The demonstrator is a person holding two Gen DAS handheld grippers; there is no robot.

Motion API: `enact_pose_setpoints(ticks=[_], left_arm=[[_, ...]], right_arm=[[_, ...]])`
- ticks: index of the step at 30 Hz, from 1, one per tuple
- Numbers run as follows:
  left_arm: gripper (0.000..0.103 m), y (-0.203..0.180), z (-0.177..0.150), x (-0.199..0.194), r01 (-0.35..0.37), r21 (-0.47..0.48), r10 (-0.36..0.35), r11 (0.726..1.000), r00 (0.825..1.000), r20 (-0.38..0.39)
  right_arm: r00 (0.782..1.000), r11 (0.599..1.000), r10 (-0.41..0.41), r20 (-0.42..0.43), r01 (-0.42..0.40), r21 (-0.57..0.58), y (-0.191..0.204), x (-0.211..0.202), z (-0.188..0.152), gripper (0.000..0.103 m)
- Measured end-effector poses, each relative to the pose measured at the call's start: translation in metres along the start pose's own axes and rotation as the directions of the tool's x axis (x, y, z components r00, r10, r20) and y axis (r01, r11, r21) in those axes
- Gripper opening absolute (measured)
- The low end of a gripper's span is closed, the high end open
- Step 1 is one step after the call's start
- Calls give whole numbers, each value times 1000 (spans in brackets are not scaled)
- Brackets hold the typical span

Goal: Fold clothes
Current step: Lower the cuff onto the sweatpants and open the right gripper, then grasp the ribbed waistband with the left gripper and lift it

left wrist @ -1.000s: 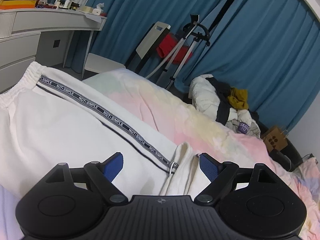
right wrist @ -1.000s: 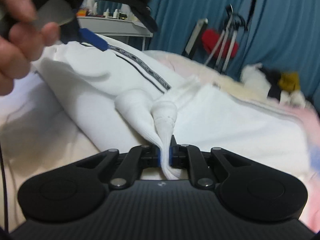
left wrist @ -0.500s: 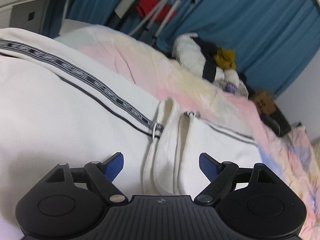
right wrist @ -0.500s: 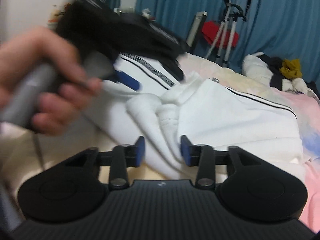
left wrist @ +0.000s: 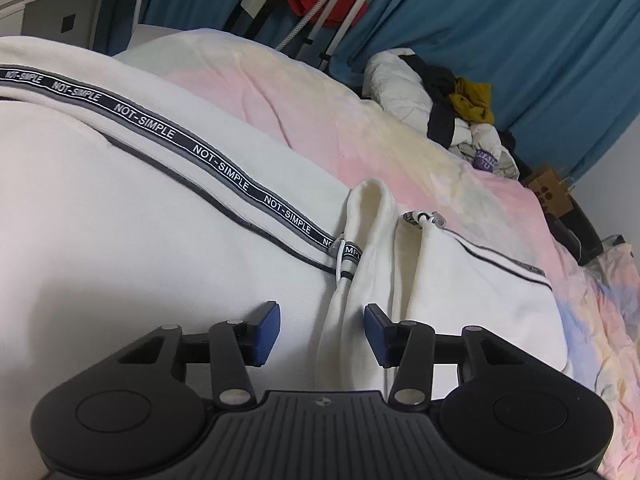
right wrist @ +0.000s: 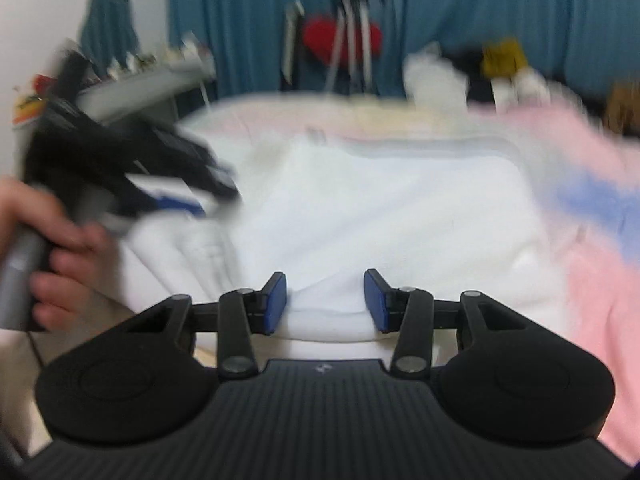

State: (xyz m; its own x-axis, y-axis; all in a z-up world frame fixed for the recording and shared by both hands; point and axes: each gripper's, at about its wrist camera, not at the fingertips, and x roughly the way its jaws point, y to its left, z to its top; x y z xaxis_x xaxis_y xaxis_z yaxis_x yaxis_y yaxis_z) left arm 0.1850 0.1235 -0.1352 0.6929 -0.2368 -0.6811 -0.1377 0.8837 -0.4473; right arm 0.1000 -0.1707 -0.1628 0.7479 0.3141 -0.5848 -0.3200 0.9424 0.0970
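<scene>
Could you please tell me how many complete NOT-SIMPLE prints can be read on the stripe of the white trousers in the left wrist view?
5. Along the stripe of the white trousers: at the left edge, upper left, middle left, centre, and lower right near the fold. More may be hidden past the fold and frame edge.

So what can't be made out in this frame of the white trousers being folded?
- Right wrist view: motion blur smears the white trousers, the left gripper and its hand.
- Left wrist view: the trousers' waistband is cut off by the left edge.
- Left wrist view: the left gripper body hides the cloth beneath it.
- The clothes pile is too small to tell garments apart.
</scene>
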Motion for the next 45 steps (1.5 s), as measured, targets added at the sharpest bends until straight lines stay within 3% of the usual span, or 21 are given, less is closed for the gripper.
enact_pose_setpoints(ticks=[3,5,6,10,13,15,17,21,27,29,32,35,38,41,45], left_arm=[[58,2,0,-16,15,-44,-14,999,1000,6],[71,3,-3,-38,18,-73,-16,997,999,30],[83,6,-8,-50,13,-87,-9,996,999,48],[87,28,-27,-107,-2,-183,19,983,995,94],[90,53,-38,-146,4,-301,38,954,990,133],[99,71,-50,-166,-4,-380,67,925,986,153],[100,92,-62,-178,-1,-464,84,886,984,159],[101,135,-68,-187,106,-647,32,755,980,197],[99,162,-56,-153,134,-747,-7,652,985,171],[98,168,-51,-146,141,-762,8,632,982,188],[95,176,-39,-142,146,-753,44,641,973,227],[86,182,-26,-136,127,-734,88,667,965,246],[84,186,-20,-133,132,-722,91,679,961,261],[71,184,-12,-129,111,-689,109,716,957,268],[35,179,-15,-137,93,-666,141,740,947,289]], right_arm=[[1000,1000,-2,-8,2,12,0,6,0,47],[1000,1000,-8,-6,8,2,4,5,0,48],[1000,1000,-11,-6,11,-2,5,5,0,47],[1000,1000,-10,-4,10,-9,5,-2,1,47],[1000,1000,2,-14,-2,10,0,-3,2,47],[1000,1000,2,-18,-2,9,0,-4,1,46],[1000,1000,5,-21,-5,12,-1,-7,2,46],[1000,1000,2,-19,-2,6,0,-11,1,46],[1000,1000,-10,-10,10,-16,3,-12,-4,46],[1000,1000,-13,-7,12,-17,3,-12,-5,46],[1000,1000,-12,-4,12,-15,2,-13,-5,46],[1000,1000,-7,-1,7,4,-1,-15,-3,45],[1000,1000,-9,11,8,27,-3,-19,0,46],[999,999,-20,38,19,41,-5,-25,3,46],[996,998,-52,78,50,36,-6,-29,7,46]])
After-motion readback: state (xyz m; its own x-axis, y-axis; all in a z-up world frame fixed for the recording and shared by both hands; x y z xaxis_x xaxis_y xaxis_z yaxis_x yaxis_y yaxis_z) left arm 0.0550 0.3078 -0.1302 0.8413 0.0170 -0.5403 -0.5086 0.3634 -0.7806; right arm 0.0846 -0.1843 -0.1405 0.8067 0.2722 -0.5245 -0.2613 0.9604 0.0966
